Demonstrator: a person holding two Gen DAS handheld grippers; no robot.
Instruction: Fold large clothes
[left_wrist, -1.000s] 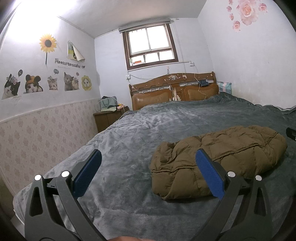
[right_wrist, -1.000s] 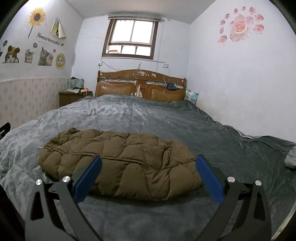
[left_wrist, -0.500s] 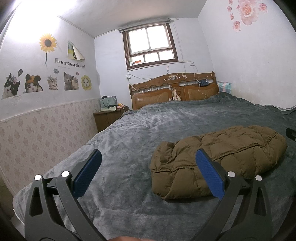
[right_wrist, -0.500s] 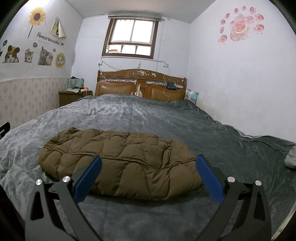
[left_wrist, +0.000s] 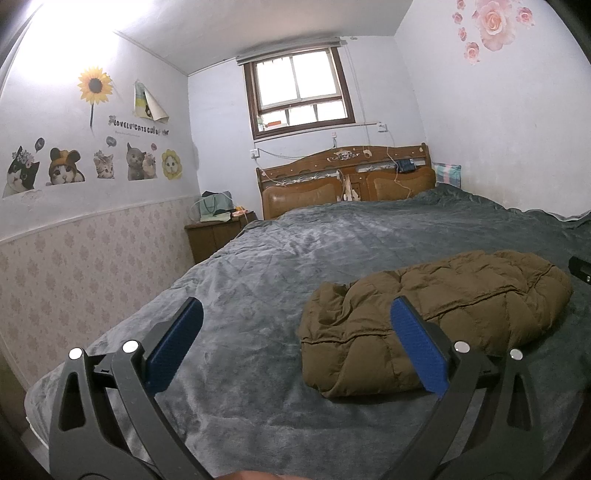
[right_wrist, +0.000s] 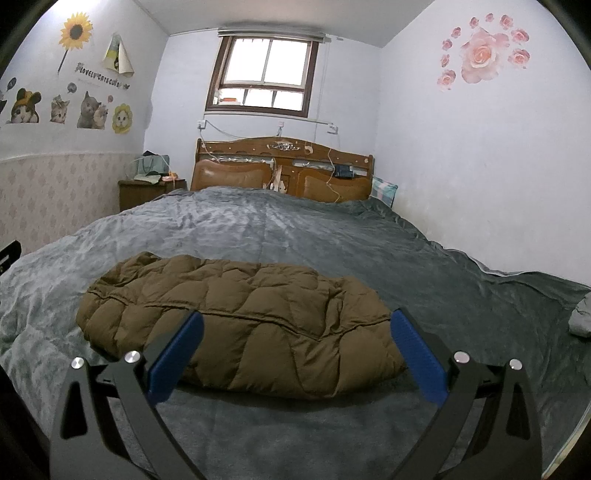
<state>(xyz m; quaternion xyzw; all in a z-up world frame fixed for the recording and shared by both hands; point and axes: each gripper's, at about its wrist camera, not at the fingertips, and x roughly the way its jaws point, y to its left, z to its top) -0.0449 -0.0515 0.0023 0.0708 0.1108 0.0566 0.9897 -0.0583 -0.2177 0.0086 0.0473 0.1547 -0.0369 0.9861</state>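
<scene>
A brown quilted puffer jacket (left_wrist: 436, 317) lies folded into a long bundle on the grey bed cover (left_wrist: 288, 258). In the left wrist view it is to the right of my left gripper (left_wrist: 295, 332), whose right finger overlaps its near edge. The left gripper is open and empty, held above the bed. In the right wrist view the jacket (right_wrist: 236, 314) lies straight ahead, across the view. My right gripper (right_wrist: 295, 339) is open and empty, just in front of the jacket's near edge, with its blue pads (right_wrist: 415, 354) spread about the jacket's middle.
A wooden headboard (left_wrist: 343, 181) stands at the far end of the bed below a window. A wooden nightstand (left_wrist: 216, 236) with bags stands at the far left. Walls close in on both sides. A grey cloth (right_wrist: 581, 314) lies at the bed's right edge.
Both grippers have shifted very slightly; the jacket lies as before and both grippers stay open.
</scene>
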